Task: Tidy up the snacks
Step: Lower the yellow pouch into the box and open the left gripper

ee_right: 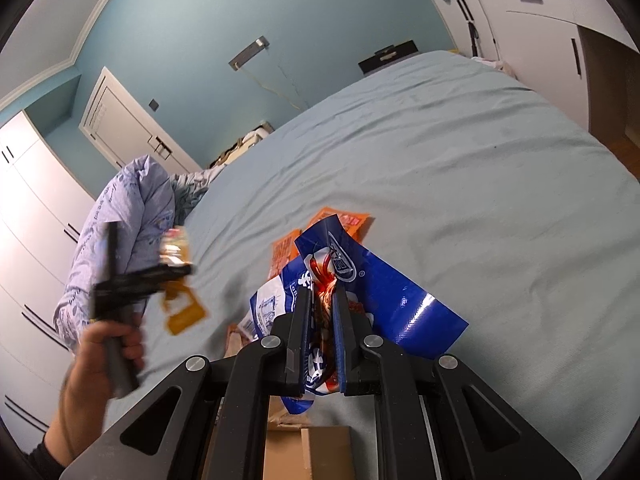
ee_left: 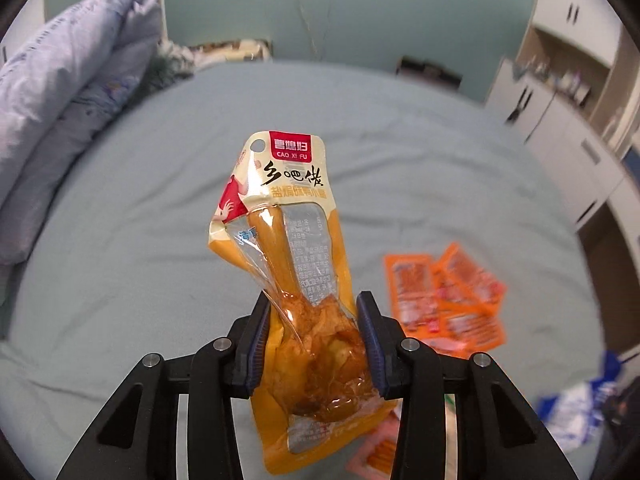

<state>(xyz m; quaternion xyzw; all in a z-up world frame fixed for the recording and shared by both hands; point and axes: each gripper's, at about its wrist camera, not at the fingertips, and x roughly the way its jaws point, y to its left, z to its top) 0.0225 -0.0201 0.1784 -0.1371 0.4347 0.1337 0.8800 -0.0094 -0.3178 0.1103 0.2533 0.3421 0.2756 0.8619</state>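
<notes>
Snack sorting barely begun
Chicken-leg pack (ee_left: 296, 280) is clamped in left hand-held gripper (ee_left: 316, 344), blue bag (ee_right: 360, 280) pinched in right hand-held gripper (ee_right: 320, 320); orange packets (ee_left: 444, 296) are left on the bed (ee_left: 160, 200).

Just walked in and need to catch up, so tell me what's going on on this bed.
A person is sorting snacks on a bed with a claw in each hand. The left claw grips a yellow chicken-leg packet, lifted clear of the sheet. The right claw is clamped on a blue and white bag. Orange packets lie loose on the sheet, and a cardboard box sits below the right claw.
</notes>
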